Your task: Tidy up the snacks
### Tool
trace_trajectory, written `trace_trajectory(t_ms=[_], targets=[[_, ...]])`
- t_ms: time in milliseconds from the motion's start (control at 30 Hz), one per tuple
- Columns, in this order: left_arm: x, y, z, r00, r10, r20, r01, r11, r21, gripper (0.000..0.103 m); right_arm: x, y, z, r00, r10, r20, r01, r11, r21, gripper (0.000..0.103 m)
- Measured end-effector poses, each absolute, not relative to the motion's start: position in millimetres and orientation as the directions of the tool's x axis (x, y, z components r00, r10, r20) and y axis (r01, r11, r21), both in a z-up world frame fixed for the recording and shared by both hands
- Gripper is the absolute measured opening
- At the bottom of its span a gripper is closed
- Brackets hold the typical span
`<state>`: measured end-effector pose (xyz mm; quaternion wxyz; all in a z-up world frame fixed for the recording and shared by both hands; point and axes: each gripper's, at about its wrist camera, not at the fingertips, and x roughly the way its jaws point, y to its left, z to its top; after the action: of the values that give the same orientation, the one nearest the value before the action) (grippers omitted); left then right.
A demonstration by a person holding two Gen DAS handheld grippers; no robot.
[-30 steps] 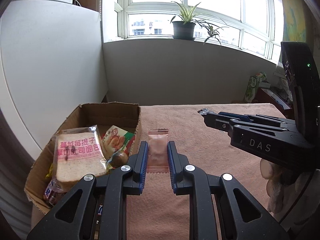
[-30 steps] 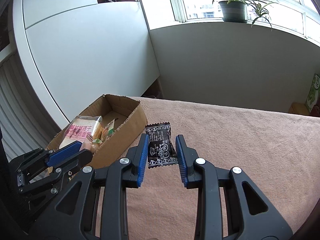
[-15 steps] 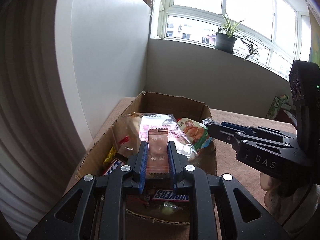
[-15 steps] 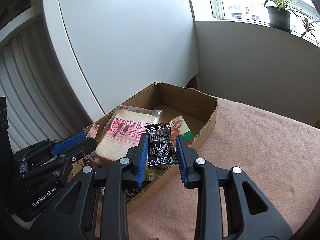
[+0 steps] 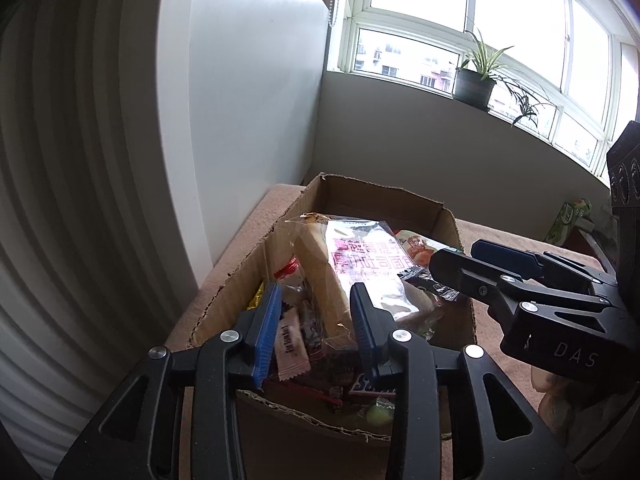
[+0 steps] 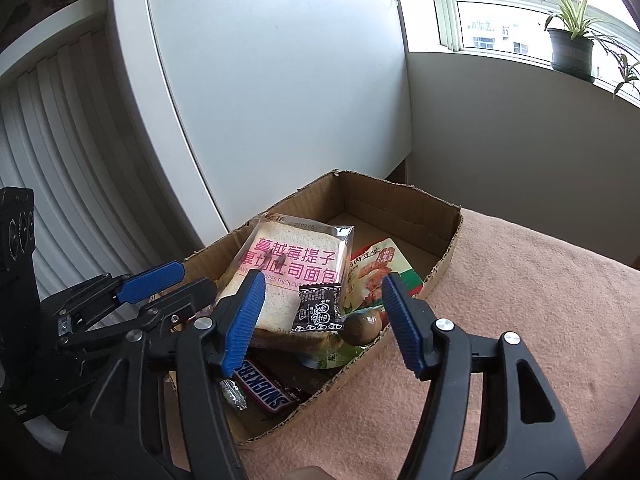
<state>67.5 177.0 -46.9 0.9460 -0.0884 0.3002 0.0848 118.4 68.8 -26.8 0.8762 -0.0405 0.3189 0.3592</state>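
Note:
A cardboard box (image 5: 224, 300) (image 6: 448, 240) holds several snacks. My left gripper (image 5: 316, 326) is open above the box's near end; the pink packet (image 5: 291, 342) lies loose inside, leaning by the left pad. My right gripper (image 6: 322, 316) is open over the box; the black packet (image 6: 320, 308) lies on the bagged bread (image 6: 292, 264), apart from both pads. The right gripper also shows in the left wrist view (image 5: 480, 268), the left one in the right wrist view (image 6: 160, 284). A Snickers bar (image 6: 264, 386) lies at the near end.
The box sits on a pink-brown cloth (image 6: 520, 320) at the table's left end, next to a white cabinet panel (image 6: 280, 100). A red-green snack bag (image 6: 380, 268) and a brown round snack (image 6: 362, 328) lie in the box. A potted plant (image 6: 570, 46) stands on the windowsill.
Both grippers moved left over the box and opened. The pink packet dropped from the left gripper and the black packet from the right, both into the box.

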Motion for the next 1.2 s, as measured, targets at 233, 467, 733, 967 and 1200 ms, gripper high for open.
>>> trace_trajectory(t_ms=[233, 467, 733, 967, 1200], targets=[[66.0, 176.3, -44.5, 0.811, 0.122, -0.573, -0.225, 0.968, -0.113, 0.056, 115.0, 55.9, -22.5, 0.573, 0.580, -0.579, -0.640, 0.758, 0.126, 0.078], [59.2, 166.1, -40.6, 0.816, 0.132, -0.563, -0.226, 0.969, -0.101, 0.065, 106.9, 34.8, -20.2, 0.609, 0.553, -0.568, -0.618, 0.780, 0.098, 0.091], [46.4, 147.3, -35.8, 0.822, 0.156, -0.547, -0.237, 0.968, -0.081, 0.079, 94.3, 5.0, -20.2, 0.647, 0.520, -0.558, -0.589, 0.806, 0.067, 0.093], [32.2, 131.4, -33.2, 0.828, 0.176, -0.532, -0.253, 0.964, -0.075, 0.079, 79.7, -24.8, -18.4, 0.665, 0.532, -0.524, -0.565, 0.818, 0.113, 0.098], [22.3, 103.0, -35.3, 0.835, 0.187, -0.517, -0.241, 0.970, -0.038, 0.081, 62.5, -49.3, -18.2, 0.702, 0.521, -0.485, -0.538, 0.835, 0.119, 0.098]])
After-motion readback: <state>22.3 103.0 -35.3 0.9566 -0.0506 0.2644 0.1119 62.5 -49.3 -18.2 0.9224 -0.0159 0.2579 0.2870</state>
